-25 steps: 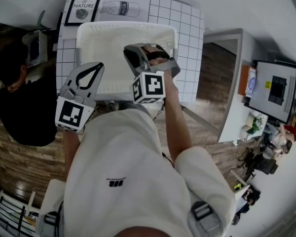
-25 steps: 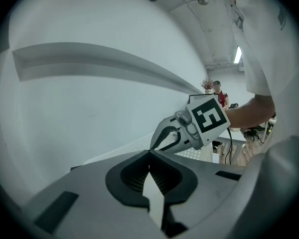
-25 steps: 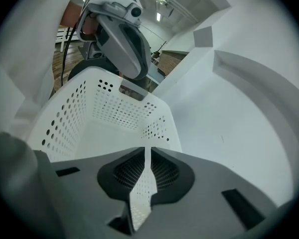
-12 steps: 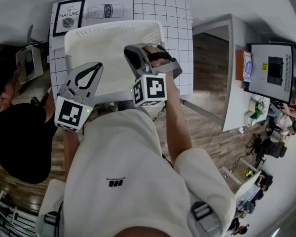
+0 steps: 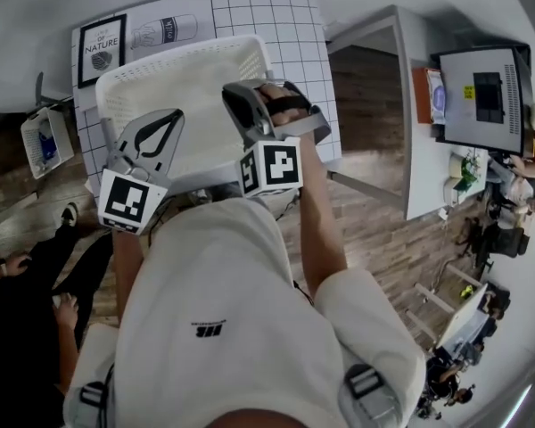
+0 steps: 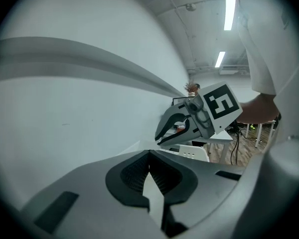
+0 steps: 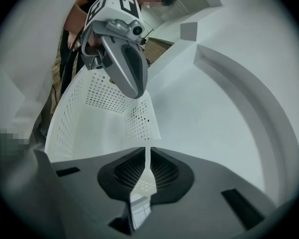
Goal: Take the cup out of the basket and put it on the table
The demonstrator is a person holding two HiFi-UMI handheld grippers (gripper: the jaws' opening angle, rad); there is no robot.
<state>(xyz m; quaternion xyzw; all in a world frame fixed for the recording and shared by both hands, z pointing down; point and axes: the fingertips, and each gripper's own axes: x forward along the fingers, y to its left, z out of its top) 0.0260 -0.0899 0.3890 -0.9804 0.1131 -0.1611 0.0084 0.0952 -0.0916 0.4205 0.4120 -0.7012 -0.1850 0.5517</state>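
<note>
Right claw point(image 5: 241, 96), narrowed to an empty slit, hangs over the basket point(image 5: 160, 56), nearer than the closed, empty left claw point(image 5: 163, 123) at its near edge; no cup visible.

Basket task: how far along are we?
Done: nothing visible. No cup shows on the table or in either gripper. In hand: the left gripper is shut and empty, the right gripper has its jaws a slit apart and is empty. Both are over the basket in the head view. Left: the whole pick and place. No cup shows in the basket's visible part.
</note>
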